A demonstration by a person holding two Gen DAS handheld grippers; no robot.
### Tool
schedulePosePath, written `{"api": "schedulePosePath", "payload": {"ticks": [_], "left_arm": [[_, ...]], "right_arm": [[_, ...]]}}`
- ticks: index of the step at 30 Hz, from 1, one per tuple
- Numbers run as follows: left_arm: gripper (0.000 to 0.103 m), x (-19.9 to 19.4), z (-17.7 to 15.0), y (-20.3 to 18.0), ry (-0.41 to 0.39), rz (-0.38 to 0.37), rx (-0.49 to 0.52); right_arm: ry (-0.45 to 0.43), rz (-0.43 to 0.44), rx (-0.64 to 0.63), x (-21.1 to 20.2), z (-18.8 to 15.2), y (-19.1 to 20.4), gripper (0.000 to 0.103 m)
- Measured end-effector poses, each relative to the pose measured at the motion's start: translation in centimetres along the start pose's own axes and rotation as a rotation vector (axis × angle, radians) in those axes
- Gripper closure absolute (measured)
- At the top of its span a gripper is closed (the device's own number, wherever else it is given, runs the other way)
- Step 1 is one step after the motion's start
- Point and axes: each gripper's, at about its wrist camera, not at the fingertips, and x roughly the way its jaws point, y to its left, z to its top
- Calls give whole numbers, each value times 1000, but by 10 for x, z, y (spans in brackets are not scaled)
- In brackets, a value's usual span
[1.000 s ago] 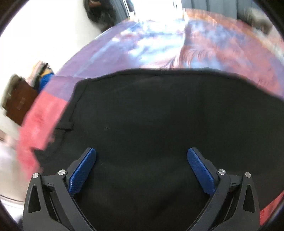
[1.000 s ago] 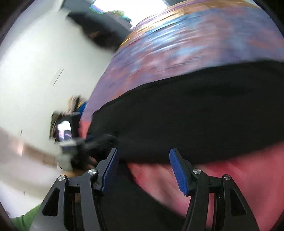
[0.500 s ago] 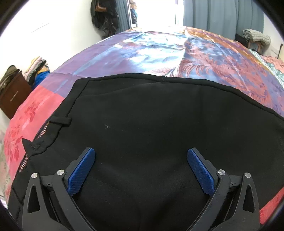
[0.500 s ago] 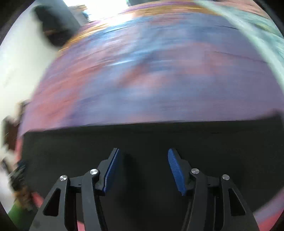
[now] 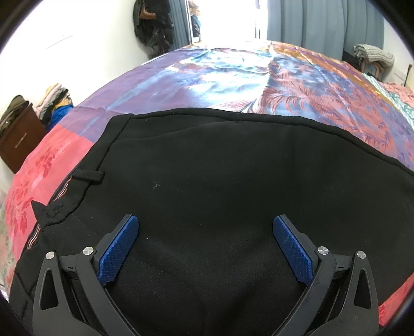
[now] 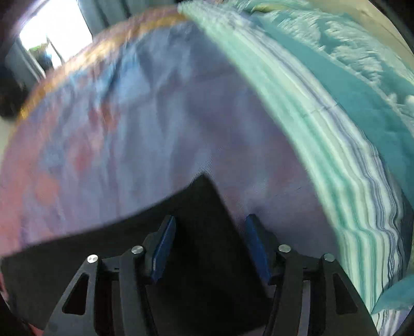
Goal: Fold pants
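Note:
Black pants lie flat on a colourful bedspread; the waistband and a belt loop are at the left in the left wrist view. My left gripper hovers open over the seat of the pants, with nothing between its blue pads. The right wrist view is blurred. It shows the far corner of the pants leg on purple cloth. My right gripper points down over that corner with its jaws opening. The cloth lies beneath and between the pads, which do not press on it.
A brown cabinet with piled clothes stands left of the bed. Dark garments hang on the far wall beside grey curtains. A teal and white striped blanket runs along the right of the leg end.
The right gripper has swept fast along the pants from the waist side to the corner of the leg end, tilting downward. The left gripper has stayed in place, open.

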Motion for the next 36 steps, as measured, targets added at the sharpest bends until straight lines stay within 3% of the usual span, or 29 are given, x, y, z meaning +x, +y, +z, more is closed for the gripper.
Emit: {"api": "schedulePosePath", "payload": {"ticks": [1, 2, 3, 5, 9, 13, 15, 17, 19, 20, 21, 23, 25, 28, 30, 32, 35, 36], "left_arm": [[0, 0, 0, 0, 0, 2, 1], [0, 0, 0, 0, 0, 3, 1], [0, 0, 0, -1, -1, 3, 0], [1, 0, 0, -1, 0, 2, -1], [1, 0, 1, -2, 2, 8, 1], [1, -1, 2, -4, 5, 21, 9], [1, -1, 2, -4, 7, 24, 11], [1, 0, 3, -4, 12, 25, 12], [0, -1, 4, -5, 17, 32, 15], [0, -1, 5, -6, 21, 40, 17], [0, -1, 5, -7, 28, 48, 18], [0, -3, 8, -9, 48, 68, 18], [0, -8, 11, -11, 78, 94, 44], [1, -31, 8, -13, 114, 88, 87], [1, -58, -2, -6, 97, -19, 78], [0, -88, -19, 2, 64, -112, 70], [0, -103, -42, 7, 66, -178, 82], [0, -98, -52, 7, 92, -199, 93]], "right_arm": [[-16, 2, -4, -5, 2, -5, 46], [-27, 42, 1, -11, -1, -4, 60], [-32, 85, -1, -19, -6, -3, 87], [-83, 104, -57, -44, -18, -2, 91], [-203, 191, -198, -125, -76, 8, 94], [-279, 254, -293, -206, -169, 12, 96], [-293, 266, -314, -245, -236, 8, 97], [-292, 182, -293, -266, -305, -6, 97], [-266, -5, -279, -265, -345, -18, 88], [-222, -143, -254, -263, -372, -26, 60], [-210, -222, -227, -261, -385, -32, 34], [-251, -313, -148, -274, -411, -40, 31], [-304, -248, -59, -295, -424, -39, 27], [-386, -122, 40, -316, -438, -26, 9], [-411, 49, 91, -312, -444, -2, 6], [-367, 247, 81, -297, -452, 36, 6], [-327, 423, -15, -268, -451, 105, 6], [-318, 447, -56, -260, -451, 124, 6]]}}
